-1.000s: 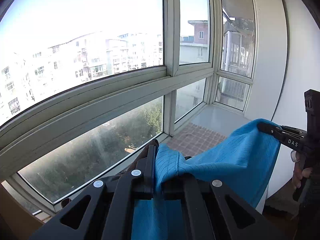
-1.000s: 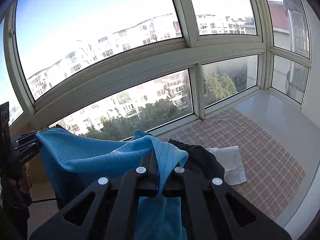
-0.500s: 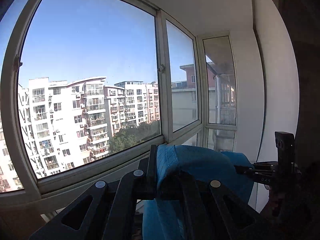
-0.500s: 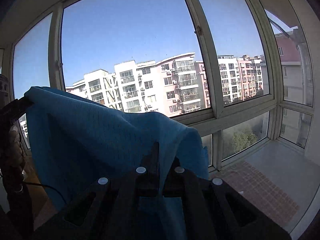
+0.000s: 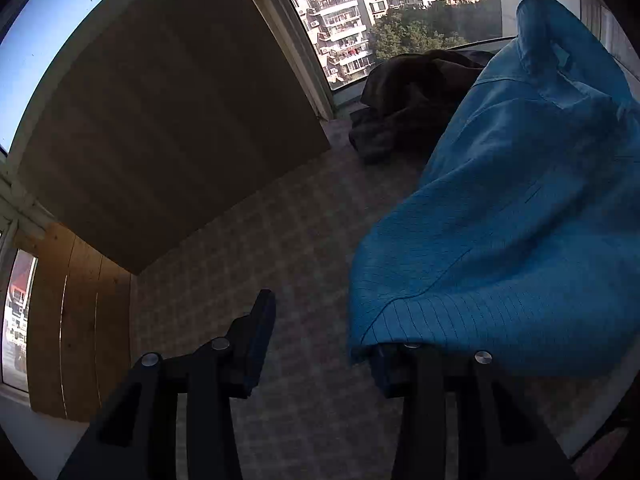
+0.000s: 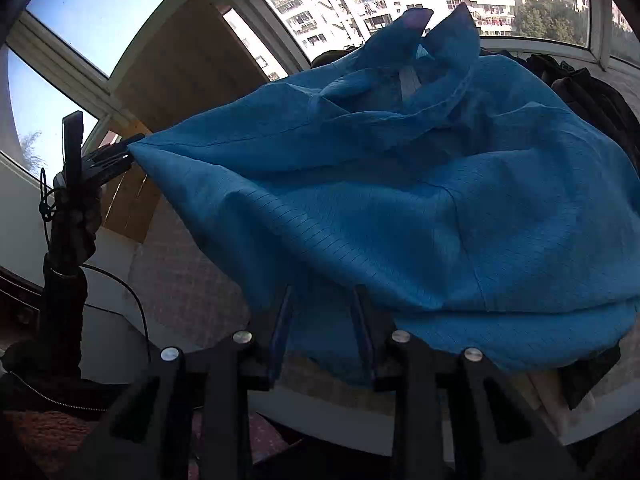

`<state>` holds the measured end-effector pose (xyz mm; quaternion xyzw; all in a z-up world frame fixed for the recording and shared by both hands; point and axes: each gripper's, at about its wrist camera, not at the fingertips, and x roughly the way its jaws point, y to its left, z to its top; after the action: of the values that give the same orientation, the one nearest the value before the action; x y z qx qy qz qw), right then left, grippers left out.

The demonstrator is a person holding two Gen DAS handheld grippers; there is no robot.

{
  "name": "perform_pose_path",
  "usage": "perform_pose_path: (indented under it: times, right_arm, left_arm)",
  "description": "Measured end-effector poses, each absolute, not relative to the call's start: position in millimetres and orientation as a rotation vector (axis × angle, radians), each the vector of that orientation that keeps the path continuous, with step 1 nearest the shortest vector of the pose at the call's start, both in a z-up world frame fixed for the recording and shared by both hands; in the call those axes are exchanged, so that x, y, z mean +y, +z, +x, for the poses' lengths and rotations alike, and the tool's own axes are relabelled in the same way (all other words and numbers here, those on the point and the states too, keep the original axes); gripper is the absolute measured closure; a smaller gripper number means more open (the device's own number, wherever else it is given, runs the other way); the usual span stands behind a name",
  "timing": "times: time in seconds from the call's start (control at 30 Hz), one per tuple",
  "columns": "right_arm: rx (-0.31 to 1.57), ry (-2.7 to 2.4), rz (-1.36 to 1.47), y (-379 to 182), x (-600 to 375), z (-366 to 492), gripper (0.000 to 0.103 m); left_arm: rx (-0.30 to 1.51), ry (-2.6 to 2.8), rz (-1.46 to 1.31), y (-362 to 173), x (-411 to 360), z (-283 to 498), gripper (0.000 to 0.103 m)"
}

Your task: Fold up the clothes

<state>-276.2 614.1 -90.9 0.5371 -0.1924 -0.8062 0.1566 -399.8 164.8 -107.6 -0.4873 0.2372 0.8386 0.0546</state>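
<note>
Looks like the lay-down step: the blue shirt [image 6: 400,208] is billowing down onto the checked mat [image 5: 280,216] and both grippers are letting go, so next it needs smoothing flat. The left gripper [image 5: 324,344] is opening, hem draped over 1 finger; the right gripper [image 6: 324,336] is opening too, cloth seemingly loose between its fingers.
</note>
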Motion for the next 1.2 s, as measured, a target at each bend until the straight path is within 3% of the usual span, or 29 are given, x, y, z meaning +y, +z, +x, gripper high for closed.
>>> perform_pose_path:
  times: [0.1, 0.17, 0.3, 0.4, 0.53, 0.67, 0.93, 1.03, 1.2]
  right_arm:
    - [-0.624, -2.48, 1.532, -95.4, 657.4, -278.2, 0.072]
    - [-0.616, -2.609, 1.519, -87.9, 680.4, -284.1, 0.062]
    - [-0.58, -2.653, 1.462, -72.5, 685.0, -310.8, 0.054]
    - [-0.481, -2.643, 1.466, -69.7, 662.6, -330.1, 0.052]
    - [-0.456, -2.567, 1.508, -88.4, 638.8, -368.2, 0.051]
    - [-0.392, -2.495, 1.443, -85.0, 591.1, -391.9, 0.051]
    - [-0.111, -2.493, 1.35, -58.6, 523.3, -410.0, 0.051]
    - [-0.035, -2.543, 1.391, -64.0, 519.7, -414.4, 0.051]
    - [-0.209, -2.507, 1.472, -80.8, 547.6, -417.3, 0.051]
  left_arm:
    - [0.657, 2.532, -1.46, -114.4, 190.9, -391.0, 0.063]
    - [0.626, 2.531, -1.386, -100.5, 203.1, -384.0, 0.061]
    - [0.655, 2.528, -1.336, -87.2, 199.1, -381.3, 0.043]
    - [0.704, 2.559, -1.419, -98.1, 173.9, -382.2, 0.043]
    - [0.602, 2.565, -1.539, -116.4, 134.3, -368.3, 0.042]
    - [0.689, 2.589, -1.569, -131.4, 119.8, -343.0, 0.044]
    - [0.527, 2.567, -1.586, -133.0, 115.6, -319.8, 0.044]
    - [0.603, 2.562, -1.477, -128.7, 144.0, -326.8, 0.043]
    - [0.843, 2.485, -1.288, -134.9, 205.9, -352.1, 0.039]
